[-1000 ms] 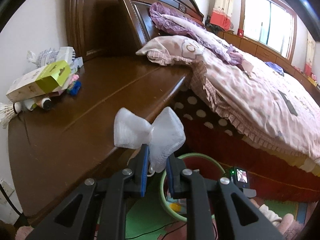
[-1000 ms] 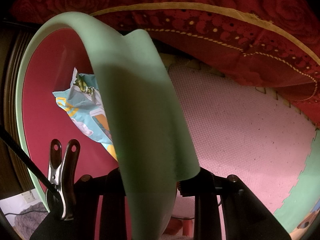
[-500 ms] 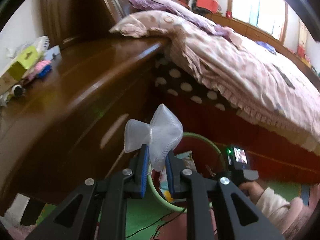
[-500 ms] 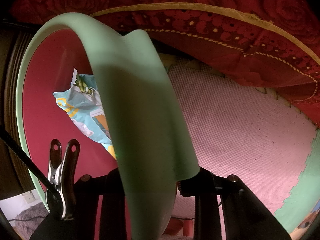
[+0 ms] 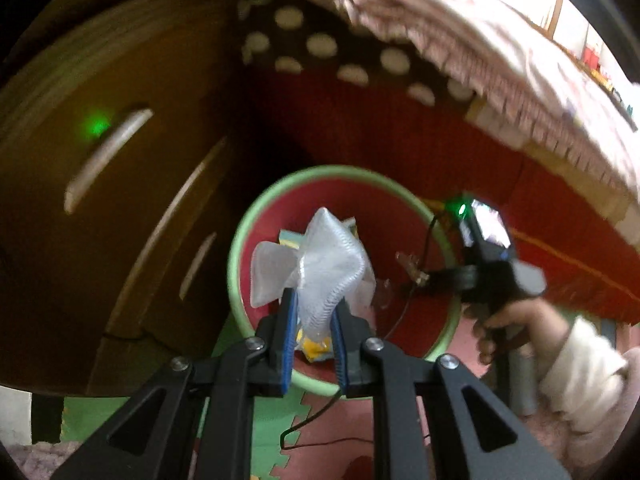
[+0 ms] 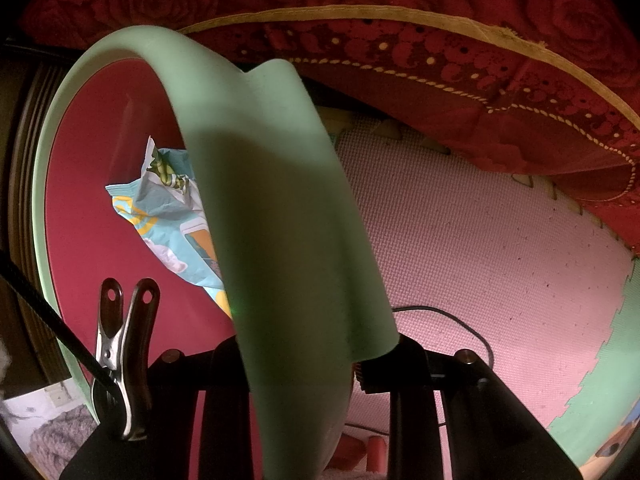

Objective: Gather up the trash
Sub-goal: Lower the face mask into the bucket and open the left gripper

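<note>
My left gripper is shut on a crumpled white face mask and hangs it over the mouth of a round bin with a green rim and red inside. A light-blue snack wrapper lies in the bin. My right gripper is shut on the bin's soft green rim, which folds up between its fingers. In the left wrist view, the right gripper's body shows at the bin's right edge, held by a hand.
A dark wooden nightstand stands left of the bin. The bed's red skirt and pink frilled cover rise behind it. Pink and green foam mats cover the floor. A metal clip and a cable lie close.
My left gripper has come down from the nightstand top, tilting downward, and carried the mask over the bin. The right gripper and the bin rim have kept still.
</note>
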Demonstrator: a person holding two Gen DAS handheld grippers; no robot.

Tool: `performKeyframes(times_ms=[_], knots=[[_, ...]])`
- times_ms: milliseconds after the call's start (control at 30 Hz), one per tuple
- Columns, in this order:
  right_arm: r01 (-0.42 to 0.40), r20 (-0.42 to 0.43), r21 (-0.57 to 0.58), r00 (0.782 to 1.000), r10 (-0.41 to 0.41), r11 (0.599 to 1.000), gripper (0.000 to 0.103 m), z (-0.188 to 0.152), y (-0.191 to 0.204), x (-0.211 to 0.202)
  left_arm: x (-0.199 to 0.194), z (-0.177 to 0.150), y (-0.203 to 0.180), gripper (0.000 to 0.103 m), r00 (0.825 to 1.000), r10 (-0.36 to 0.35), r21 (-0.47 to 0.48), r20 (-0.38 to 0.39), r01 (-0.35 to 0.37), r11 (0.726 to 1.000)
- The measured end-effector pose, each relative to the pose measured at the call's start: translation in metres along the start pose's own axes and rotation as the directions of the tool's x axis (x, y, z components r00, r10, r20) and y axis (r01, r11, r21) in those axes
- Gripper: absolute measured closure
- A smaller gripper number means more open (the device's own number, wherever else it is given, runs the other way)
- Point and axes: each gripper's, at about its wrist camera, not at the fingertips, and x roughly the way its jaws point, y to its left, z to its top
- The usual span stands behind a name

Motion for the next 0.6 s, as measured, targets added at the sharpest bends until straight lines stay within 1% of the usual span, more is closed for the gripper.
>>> performKeyframes(times_ms=[100, 267, 400, 600], knots=[[0.0, 0.0, 0.0, 1.0, 0.0, 1.0, 0.076, 0.0, 0.0, 0.0, 0.015, -0.007, -0.003, 0.086, 1.0, 0.01, 0.02, -0.022, -0.01, 1.0], [0.0, 0.0, 0.001, 1.0, 0.0, 1.0, 0.075, 0.0, -0.001, 0.0, 0.034, -0.014, -0.002, 0.086, 0.998, 0.011, 0.024, -0.061, -0.01, 1.0], [-0.001, 0.0, 0.001, 1.0, 0.001, 1.0, 0.075, 0.0, 0.0, 0.0, 0.05, -0.017, 0.001, 0.086, 0.995, -0.008, 0.016, -0.1, 0.01, 1.0], [-0.001, 0.0, 0.0, 1.0, 0.001, 1.0, 0.075, 0.0, -0.001, -0.001, 0.068, -0.021, 0.006, 0.086, 0.989, -0.012, 0.005, -0.147, 0.013, 1.0]])
